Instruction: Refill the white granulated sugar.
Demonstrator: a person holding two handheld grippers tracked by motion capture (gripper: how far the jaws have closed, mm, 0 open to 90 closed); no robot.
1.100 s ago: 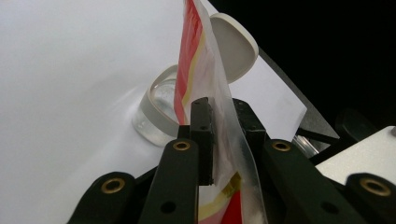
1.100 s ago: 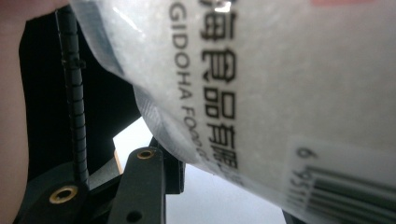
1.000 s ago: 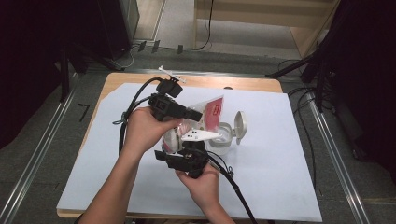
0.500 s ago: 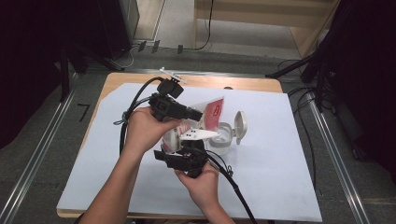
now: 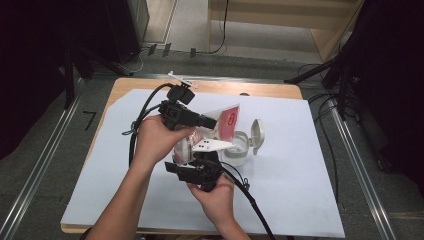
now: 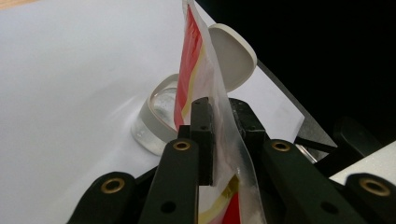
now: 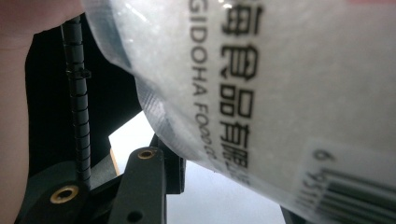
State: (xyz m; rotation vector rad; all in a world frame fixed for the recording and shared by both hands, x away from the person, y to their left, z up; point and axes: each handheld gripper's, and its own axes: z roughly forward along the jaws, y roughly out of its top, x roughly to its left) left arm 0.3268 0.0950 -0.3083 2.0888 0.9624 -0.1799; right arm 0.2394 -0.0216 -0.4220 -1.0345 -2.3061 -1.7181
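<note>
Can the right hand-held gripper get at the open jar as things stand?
Probably not right away: the right hand-held gripper seems closed on the pouch, which the left hand-held gripper also clamps. The jar sits just beside them, lid open.

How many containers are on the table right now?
1: a clear container with its white flip lid open, on the white sheet just right of the hands, below the red-and-clear pouch. Others may hide behind the hands.

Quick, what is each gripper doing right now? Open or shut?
Left gripper: shut on the red and clear packet.
Right gripper: against the same packet; open or shut cannot be told.
</note>
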